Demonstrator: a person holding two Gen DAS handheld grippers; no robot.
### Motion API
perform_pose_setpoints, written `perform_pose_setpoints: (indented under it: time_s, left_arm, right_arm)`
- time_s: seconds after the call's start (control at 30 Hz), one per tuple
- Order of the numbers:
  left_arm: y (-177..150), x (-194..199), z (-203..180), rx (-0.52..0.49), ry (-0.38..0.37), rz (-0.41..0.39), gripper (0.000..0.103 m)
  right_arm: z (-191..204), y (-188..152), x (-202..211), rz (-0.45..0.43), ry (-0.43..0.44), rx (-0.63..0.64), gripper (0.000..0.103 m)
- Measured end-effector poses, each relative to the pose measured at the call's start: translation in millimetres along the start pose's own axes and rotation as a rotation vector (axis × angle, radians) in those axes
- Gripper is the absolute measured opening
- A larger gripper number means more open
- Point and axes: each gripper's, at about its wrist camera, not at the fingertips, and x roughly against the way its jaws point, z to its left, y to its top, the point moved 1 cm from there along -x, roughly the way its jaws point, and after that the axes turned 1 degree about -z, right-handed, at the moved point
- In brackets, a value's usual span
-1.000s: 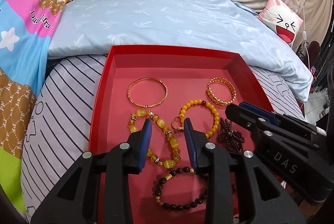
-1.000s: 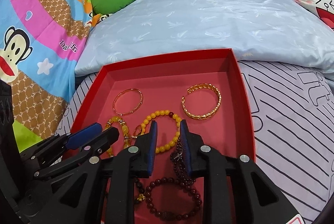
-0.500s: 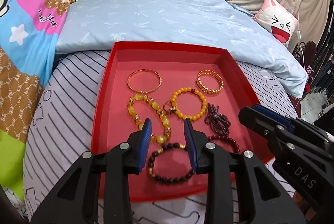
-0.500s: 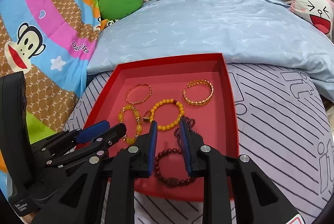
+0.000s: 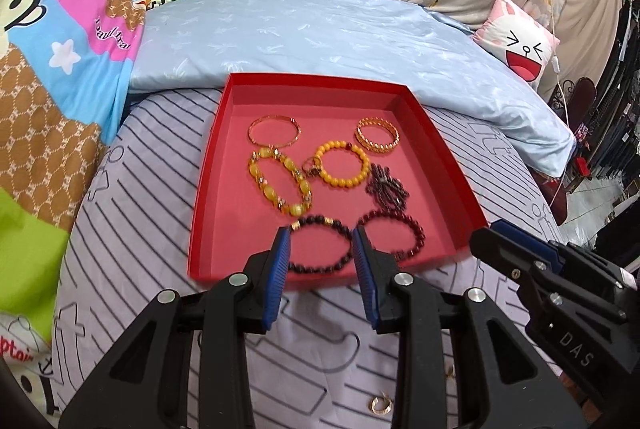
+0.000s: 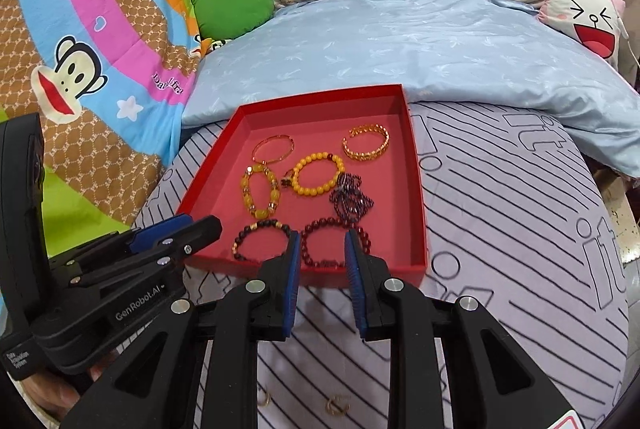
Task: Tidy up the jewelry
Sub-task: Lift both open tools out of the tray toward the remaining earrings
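Hovering both claws over the striped sheet (image 5: 152,229), angled down toward the red tray (image 5: 208,189) just ahead of the tips. Left gripper (image 5: 320,253): jaws part open, nothing between the pads. Right gripper (image 6: 320,249): jaws part open too, empty. Tips of my left claw overlap the dark bead bracelet (image 5: 316,245) in view; contact not clear, looks apart. Right claw tips cover part of the maroon bead bracelet (image 6: 332,241) and the tray's near wall. Beyond the tips in the tray: yellow bead bracelet (image 5: 342,165), chunky amber bracelet (image 5: 280,185), thin gold bangle (image 5: 274,131), wide gold cuff (image 5: 378,139), dark tangled bead strand (image 5: 386,187). Small charm beside the yellow beads, too small to read. Small gold rings (image 6: 338,405) on the sheet under my claws, partly hidden by the frames. Hand below the left claw, cut off at the edge.
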Motion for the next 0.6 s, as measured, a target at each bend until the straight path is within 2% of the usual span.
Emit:
perform_pose_setpoints:
  time_s: [0.6]
  left_arm:
    - [-62.8,20.2,-10.7,-0.004,-0.002,0.072,0.032]
  right_arm:
    - [-6.1,-73.9,18.3,0.088,-0.011,-0.009,0.023]
